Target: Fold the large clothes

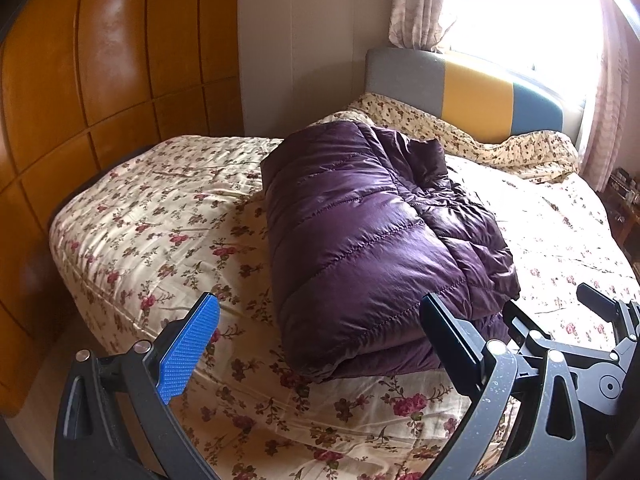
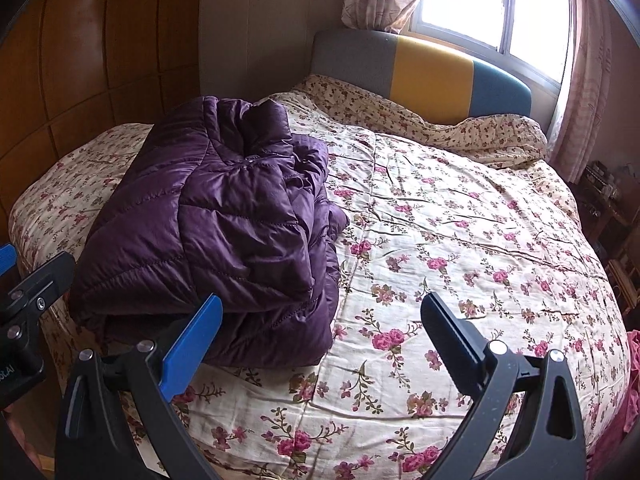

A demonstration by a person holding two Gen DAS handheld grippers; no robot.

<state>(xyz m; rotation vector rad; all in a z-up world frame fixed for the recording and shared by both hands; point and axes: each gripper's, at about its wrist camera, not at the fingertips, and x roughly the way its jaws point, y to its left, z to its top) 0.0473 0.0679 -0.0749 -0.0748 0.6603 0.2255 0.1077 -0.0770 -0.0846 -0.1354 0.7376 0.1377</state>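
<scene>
folded purple down jacket on the bed, both tongs spread and empty

left wrist view: the left tongs [image 1: 320, 336] are spread wide, holding nothing, with a blue ribbed pad [image 1: 192, 354] on one finger and a dark one on the other. between and beyond them a purple quilted down jacket [image 1: 372, 236] lies folded into a thick bundle on the floral bedspread [image 1: 152, 216], its near edge just ahead of the fingertips. the right tongs [image 1: 592, 320] show at the lower right, just beside the jacket. behind are a grey, yellow and blue headboard [image 1: 476, 92], a bright window with curtains [image 1: 416, 8], and a wooden wardrobe [image 1: 80, 80] on the left.

right wrist view: the right tongs [image 2: 322, 320] are also spread apart and empty, hovering over the bedspread [image 2: 460, 240]. the jacket [image 2: 216, 224] sits to their left, its near corner just behind the blue-padded finger. part of the left tongs [image 2: 28, 288] appears at the left edge. the headboard [image 2: 432, 68] stands at the far end.
</scene>
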